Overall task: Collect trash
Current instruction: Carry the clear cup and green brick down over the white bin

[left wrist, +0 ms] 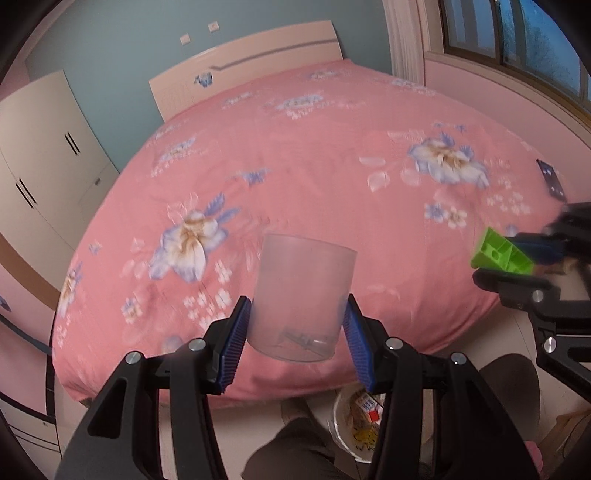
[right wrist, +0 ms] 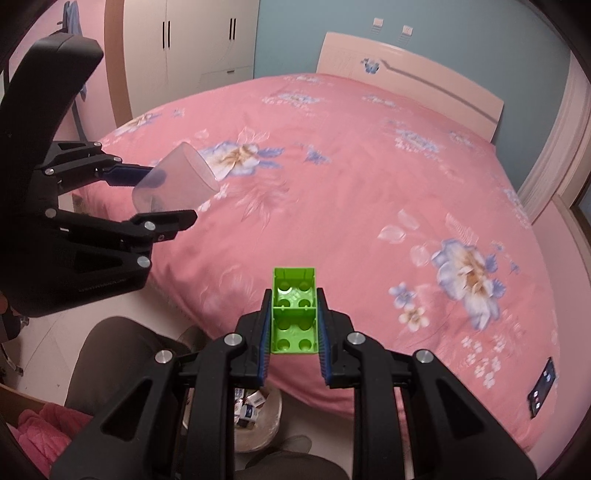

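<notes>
My left gripper (left wrist: 297, 314) is shut on a clear plastic cup (left wrist: 303, 295), blue pads pressed on both sides near its base; the cup's mouth points away from me over the bed. Seen from the right wrist, the same cup (right wrist: 177, 181) is tilted in the left gripper (right wrist: 162, 192). My right gripper (right wrist: 293, 317) is shut on a green toy brick (right wrist: 294, 314), hollow underside facing the camera. In the left wrist view the brick (left wrist: 498, 253) shows at the right edge. A trash bin (left wrist: 345, 428) with wrappers inside stands on the floor below both grippers, also as the bin (right wrist: 258, 424).
A bed with a pink flowered cover (right wrist: 351, 177) fills both views. A dark phone (right wrist: 541, 386) lies near its right edge. The person's legs in dark trousers (right wrist: 118, 354) stand beside the bin. White wardrobes (left wrist: 40, 155) and a window (left wrist: 517, 33) line the walls.
</notes>
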